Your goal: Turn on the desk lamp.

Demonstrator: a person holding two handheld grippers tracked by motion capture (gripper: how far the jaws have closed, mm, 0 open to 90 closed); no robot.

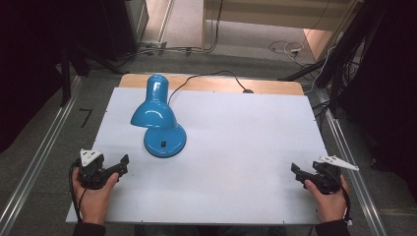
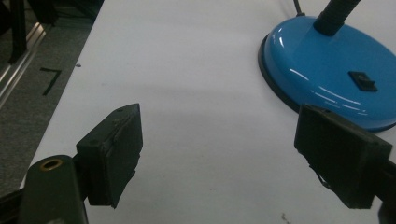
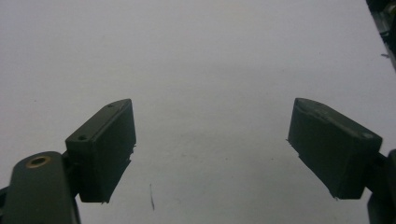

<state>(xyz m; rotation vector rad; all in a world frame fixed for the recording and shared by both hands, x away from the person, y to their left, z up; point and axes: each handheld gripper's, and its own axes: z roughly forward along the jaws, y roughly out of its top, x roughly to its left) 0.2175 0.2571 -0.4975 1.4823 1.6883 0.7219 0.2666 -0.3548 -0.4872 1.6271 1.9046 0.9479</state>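
Note:
A glossy blue desk lamp (image 1: 160, 115) stands on the white table top (image 1: 236, 142), left of centre, its shade bent down over its round base (image 2: 327, 70). The base carries a small black switch (image 2: 363, 80). My left gripper (image 1: 118, 164) rests at the near left of the table, open, with nothing between its jaws; the lamp base lies just ahead and to its right. At the near right, my right gripper (image 1: 296, 172) is open too, over bare white surface (image 3: 205, 93).
The lamp's black cord (image 1: 211, 76) runs off the table's far edge. Metal rails (image 1: 44, 152) flank the table on both sides. Cables (image 1: 287, 47) lie on the grey floor beyond. A black tape mark (image 2: 50, 78) sits on the floor at left.

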